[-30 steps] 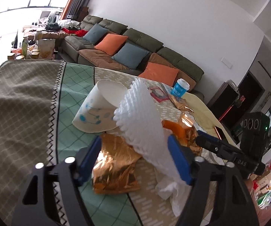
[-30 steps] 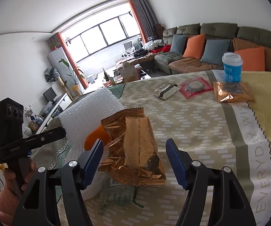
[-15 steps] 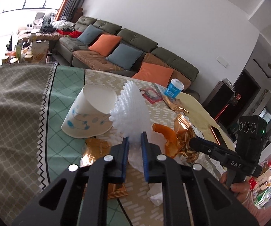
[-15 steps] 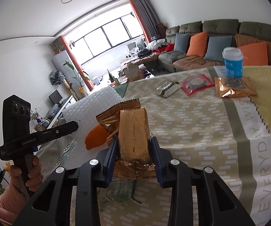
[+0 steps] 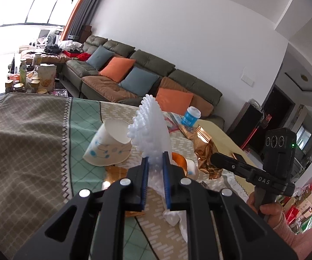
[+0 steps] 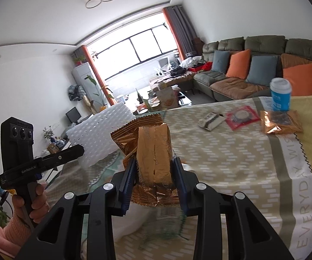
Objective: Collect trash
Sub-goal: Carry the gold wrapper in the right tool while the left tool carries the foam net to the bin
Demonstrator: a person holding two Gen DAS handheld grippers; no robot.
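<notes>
Left tool has just clenched on the white foam; your right tool has just clenched on the gold wrapper. Both now hang above the desk. More trash waits far right.

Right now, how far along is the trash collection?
Nothing looks binned yet; no bin shows. In hand: the left gripper is shut on the white foam net, the right gripper on a copper wrapper. Left on the table: paper cup, blue cup, red packet, another copper wrapper.
</notes>
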